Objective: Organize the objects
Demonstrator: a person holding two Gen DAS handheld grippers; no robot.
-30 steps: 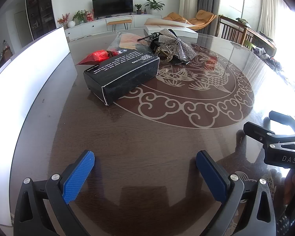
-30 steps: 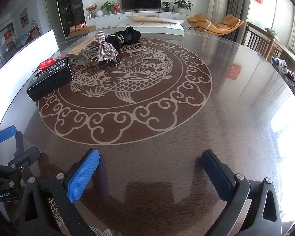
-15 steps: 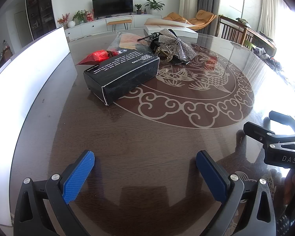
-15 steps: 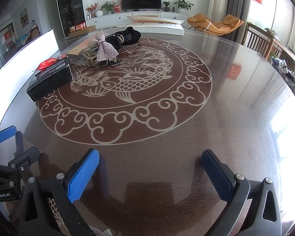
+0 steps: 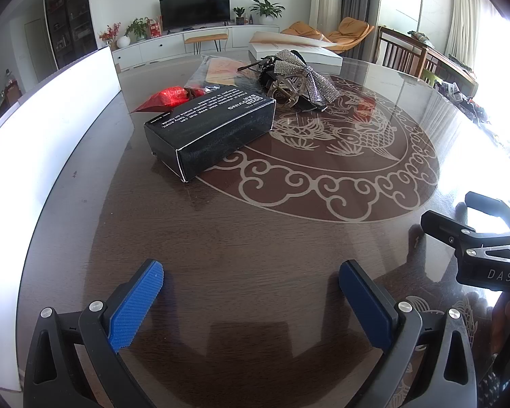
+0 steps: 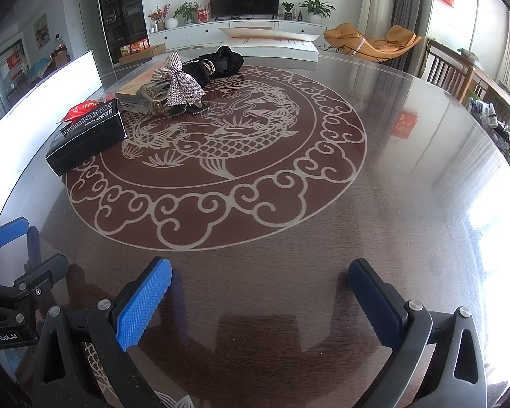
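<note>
Both my grippers, left (image 5: 251, 273) and right (image 6: 260, 272), gape wide over bare table (image 6: 408, 170); far left: one black box (image 5: 210, 129), one red packet (image 5: 165, 97), one glittery bow (image 5: 302, 76).

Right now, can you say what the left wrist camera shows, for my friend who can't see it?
A black box lies on a dark round table with a fish pattern. Behind the box sit a red packet and a sparkly silver bow. The left tongs are open and empty over the table's near edge.

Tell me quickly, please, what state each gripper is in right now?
Left gripper: open, holding nothing, above the bare table.
Right gripper: open, holding nothing, also over bare table.
</note>
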